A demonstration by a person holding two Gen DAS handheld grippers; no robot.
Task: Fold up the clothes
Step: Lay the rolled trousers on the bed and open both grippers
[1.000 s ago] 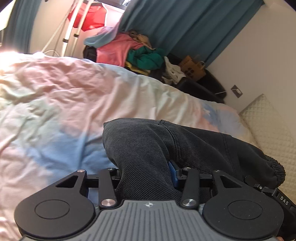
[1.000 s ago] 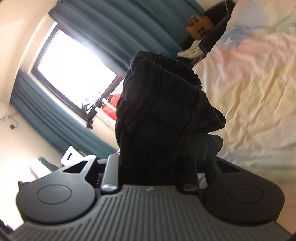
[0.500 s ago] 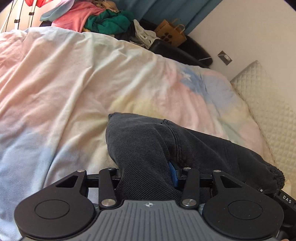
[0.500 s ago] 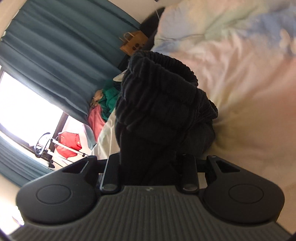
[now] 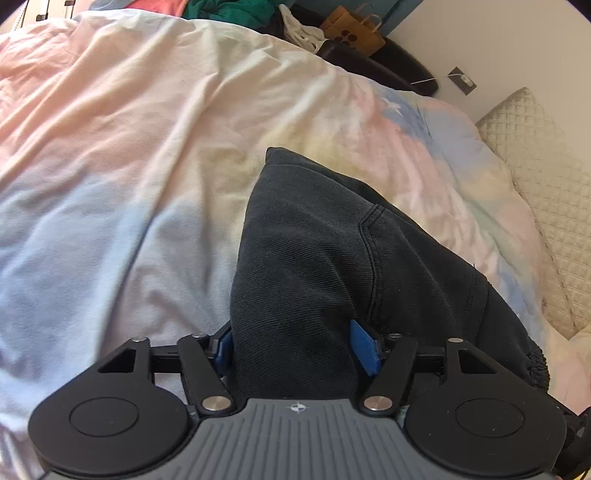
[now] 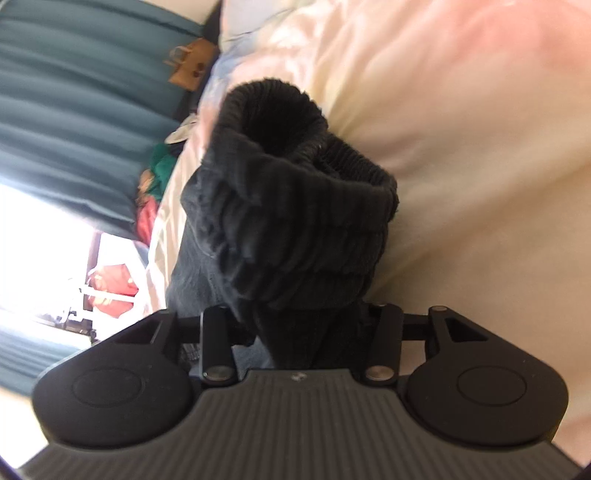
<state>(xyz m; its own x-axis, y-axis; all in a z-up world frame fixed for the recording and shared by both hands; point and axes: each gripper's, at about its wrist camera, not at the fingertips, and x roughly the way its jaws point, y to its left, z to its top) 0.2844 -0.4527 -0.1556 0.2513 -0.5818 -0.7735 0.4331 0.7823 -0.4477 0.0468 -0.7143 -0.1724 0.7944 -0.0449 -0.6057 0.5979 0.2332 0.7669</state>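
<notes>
A: Why are both grippers on the one garment?

B: My guess is they mean to lay it flat on the duvet [image 5: 155, 155] before folding. The left gripper [image 5: 297, 349] is clamped on a bunch of the dark trousers [image 5: 317, 258] — blue pads [image 5: 364, 345] press the cloth from either side, and the leg runs out ahead across the duvet.

A: And the right one?

B: The right gripper [image 6: 301, 334] has the ribbed elastic waistband [image 6: 295, 206] heaped over its fingers, just above the duvet. Cloth hides the tips, but it looks gripped, not released.

A: So where are the trousers, exactly?

B: Held between the two tools, the far end lying on the duvet, well short of the clothes pile [image 5: 225, 9] beyond it.

A: Any labels?

B: No legible writing. The paper bag [image 5: 351, 33] past the duvet's far edge bears only dark dots.
</notes>
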